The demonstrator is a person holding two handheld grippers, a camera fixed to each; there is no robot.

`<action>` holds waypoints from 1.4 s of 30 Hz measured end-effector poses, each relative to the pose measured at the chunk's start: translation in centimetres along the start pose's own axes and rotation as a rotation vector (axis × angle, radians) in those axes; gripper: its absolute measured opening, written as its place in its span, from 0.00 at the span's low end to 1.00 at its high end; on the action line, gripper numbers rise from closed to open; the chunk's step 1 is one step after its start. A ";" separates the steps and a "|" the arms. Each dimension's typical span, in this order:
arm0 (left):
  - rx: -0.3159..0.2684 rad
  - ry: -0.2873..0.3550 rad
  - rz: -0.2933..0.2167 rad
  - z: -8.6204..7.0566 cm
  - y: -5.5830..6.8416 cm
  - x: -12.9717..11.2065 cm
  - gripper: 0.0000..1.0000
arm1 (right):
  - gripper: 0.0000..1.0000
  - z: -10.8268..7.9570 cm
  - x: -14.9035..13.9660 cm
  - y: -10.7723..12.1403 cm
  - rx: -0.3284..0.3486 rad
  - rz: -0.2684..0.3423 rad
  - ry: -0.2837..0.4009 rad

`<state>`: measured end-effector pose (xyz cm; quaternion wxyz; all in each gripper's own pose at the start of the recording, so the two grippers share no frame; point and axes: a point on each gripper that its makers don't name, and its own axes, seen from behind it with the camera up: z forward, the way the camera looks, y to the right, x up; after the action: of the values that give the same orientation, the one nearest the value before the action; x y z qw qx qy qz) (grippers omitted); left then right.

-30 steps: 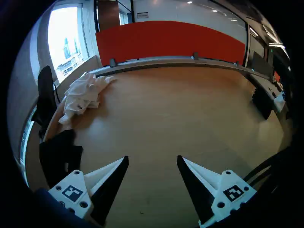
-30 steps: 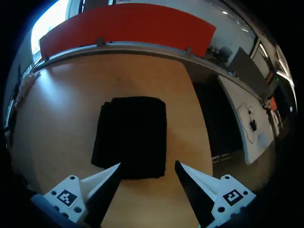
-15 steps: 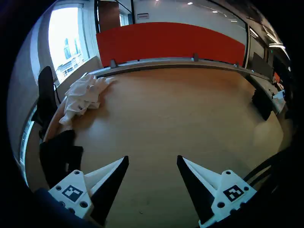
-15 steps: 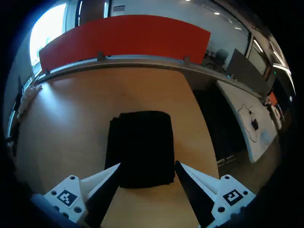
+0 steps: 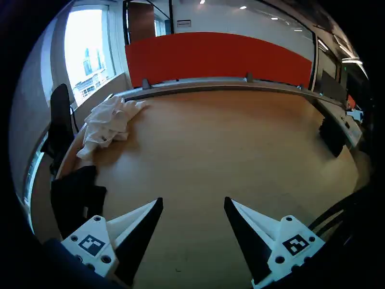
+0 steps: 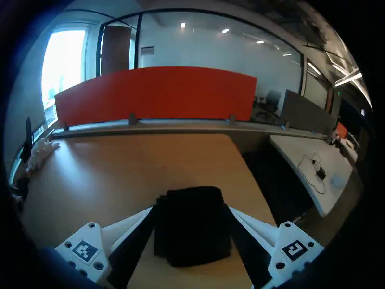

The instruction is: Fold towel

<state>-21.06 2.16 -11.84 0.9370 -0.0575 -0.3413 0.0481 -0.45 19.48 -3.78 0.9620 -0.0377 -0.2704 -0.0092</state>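
Inside the spread right hand-held gripper (image 6: 191, 208) lies the towel (image 6: 192, 229), apparently untouched.

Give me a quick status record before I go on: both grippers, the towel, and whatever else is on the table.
left gripper: jaws open, empty, above the wooden table
right gripper: jaws open, one on each side of the towel
black towel: folded into a compact stack, lying flat near a table edge
white cloth: crumpled heap at the far left corner
dark cloth: at the table's left edge, beside the left gripper
fold status: looks finished
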 end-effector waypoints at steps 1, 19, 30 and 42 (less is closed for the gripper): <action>0.000 0.003 0.002 0.0 0.0 0.1 0.94 | 1.00 -0.2 0.5 -0.2 -0.002 0.003 0.020; 0.007 0.044 0.005 -0.3 0.0 1.4 0.94 | 1.00 -2.5 7.2 -2.1 -0.048 -0.004 0.288; 0.010 0.101 -0.018 -0.3 -0.2 3.4 0.94 | 1.00 -3.9 9.7 -4.2 -0.045 -0.026 0.386; 0.034 0.277 -0.071 -1.3 -1.7 9.8 0.94 | 1.00 -4.3 10.2 -6.9 0.003 -0.022 0.402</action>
<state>-12.66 1.64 -6.39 0.9771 -0.0356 -0.2094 0.0125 10.20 12.27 -1.69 0.9965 -0.0307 -0.0732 -0.0265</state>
